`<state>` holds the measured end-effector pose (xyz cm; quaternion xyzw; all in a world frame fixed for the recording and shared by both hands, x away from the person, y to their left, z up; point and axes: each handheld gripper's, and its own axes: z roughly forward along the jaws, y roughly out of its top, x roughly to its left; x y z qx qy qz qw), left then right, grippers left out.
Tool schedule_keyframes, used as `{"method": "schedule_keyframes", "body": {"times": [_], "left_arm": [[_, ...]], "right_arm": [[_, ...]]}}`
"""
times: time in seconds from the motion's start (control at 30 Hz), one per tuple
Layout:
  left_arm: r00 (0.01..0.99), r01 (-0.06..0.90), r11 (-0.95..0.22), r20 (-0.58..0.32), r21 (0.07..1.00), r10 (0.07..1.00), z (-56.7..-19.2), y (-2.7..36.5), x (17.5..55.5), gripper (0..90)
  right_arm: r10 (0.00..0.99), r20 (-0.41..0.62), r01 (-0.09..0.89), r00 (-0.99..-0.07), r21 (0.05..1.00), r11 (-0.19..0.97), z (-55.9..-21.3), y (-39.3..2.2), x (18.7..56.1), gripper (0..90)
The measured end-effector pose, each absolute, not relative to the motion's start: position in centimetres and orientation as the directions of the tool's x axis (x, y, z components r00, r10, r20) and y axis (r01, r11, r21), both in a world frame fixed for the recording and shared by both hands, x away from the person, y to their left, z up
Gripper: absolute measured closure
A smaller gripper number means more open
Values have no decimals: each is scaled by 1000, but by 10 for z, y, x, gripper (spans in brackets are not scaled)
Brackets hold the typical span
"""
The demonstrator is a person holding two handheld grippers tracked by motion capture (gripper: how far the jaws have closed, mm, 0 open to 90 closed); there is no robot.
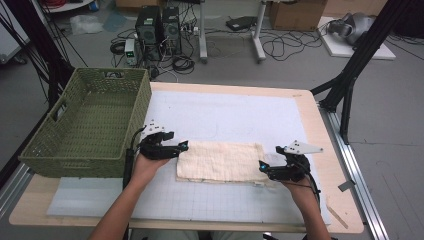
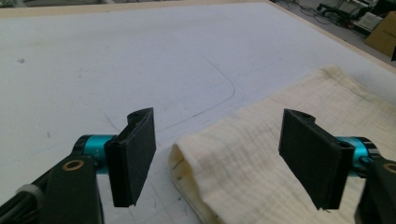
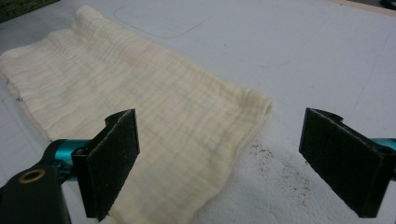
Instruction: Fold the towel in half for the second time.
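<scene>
In the high view, a folded cream cloth lies flat on the white mat that covers the wooden table, a little below the middle of the frame. The left gripper sits at the cloth's left edge, held by a hand whose forearm comes up from the bottom left. The right gripper rests at the cloth's lower right corner, with its grey three-cornered plate above it. A green woven basket stands on the left part of the table, just beside the left hand.

In the left gripper view, the two black jaws stand wide apart in the lower half of the frame. The folded end of the cloth lies between them, nearer the right jaw. Neither pad presses on it, so the tool is released. The mat spreads across the upper left of the frame, marked with a thin curved pencil line.

In the right gripper view, the jaws also stand wide apart and grasp nothing. The left jaw hangs over the cloth, which runs from the upper left down toward the bottom centre. The right jaw hangs over bare mat. Dark specks dot the mat between the cloth's edge and the right jaw.
</scene>
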<state>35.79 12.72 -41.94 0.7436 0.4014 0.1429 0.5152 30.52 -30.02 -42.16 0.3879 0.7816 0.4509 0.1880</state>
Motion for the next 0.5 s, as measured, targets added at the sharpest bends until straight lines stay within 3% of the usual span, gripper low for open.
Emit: {"method": "schedule_keyframes", "body": {"times": [0.5], "left_arm": [[627, 506, -252, -152, 825, 764, -435, 113, 384, 438]], "right_arm": [[785, 64, 452, -617, 845, 286, -422, -302, 306, 114]]}}
